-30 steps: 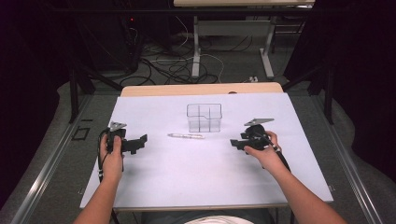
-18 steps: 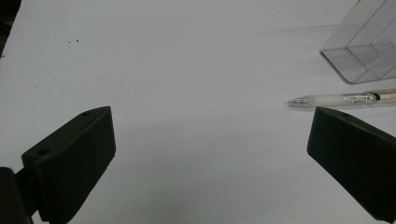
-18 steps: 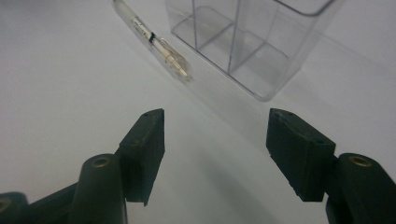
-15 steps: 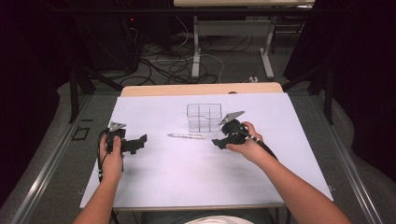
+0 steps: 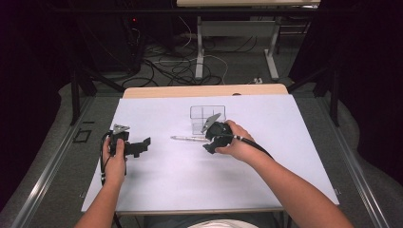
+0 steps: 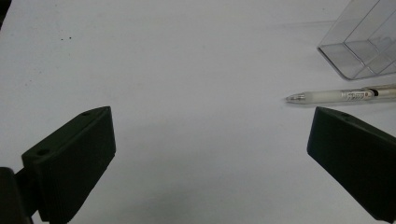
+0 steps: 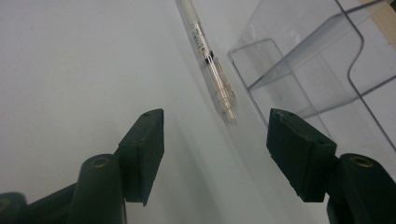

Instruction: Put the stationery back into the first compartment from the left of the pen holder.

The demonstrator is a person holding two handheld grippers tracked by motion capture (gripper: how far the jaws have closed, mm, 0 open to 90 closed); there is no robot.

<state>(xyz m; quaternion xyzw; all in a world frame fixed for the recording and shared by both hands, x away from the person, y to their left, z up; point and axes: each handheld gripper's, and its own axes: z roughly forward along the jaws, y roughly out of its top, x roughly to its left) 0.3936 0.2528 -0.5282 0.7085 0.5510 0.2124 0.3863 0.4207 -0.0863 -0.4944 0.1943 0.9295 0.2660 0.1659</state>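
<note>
The counter (image 5: 285, 156), covered in white, carries a clear plastic organizer (image 5: 207, 118) toward its far middle; every place here is told from that organizer. Left of it and nearer the person, the left gripper (image 5: 142, 144) sits well apart, its jaws wide open with nothing between them and aimed toward the organizer. The right gripper (image 5: 209, 145) is just in front of the organizer, tilted down at the counter, jaws open and bare. The pen (image 5: 189, 138) lies flat just in front of the organizer's left part. In the right gripper view the pen (image 7: 208, 58) lies beyond the jaw tips, its near end just short of the gap.
</note>
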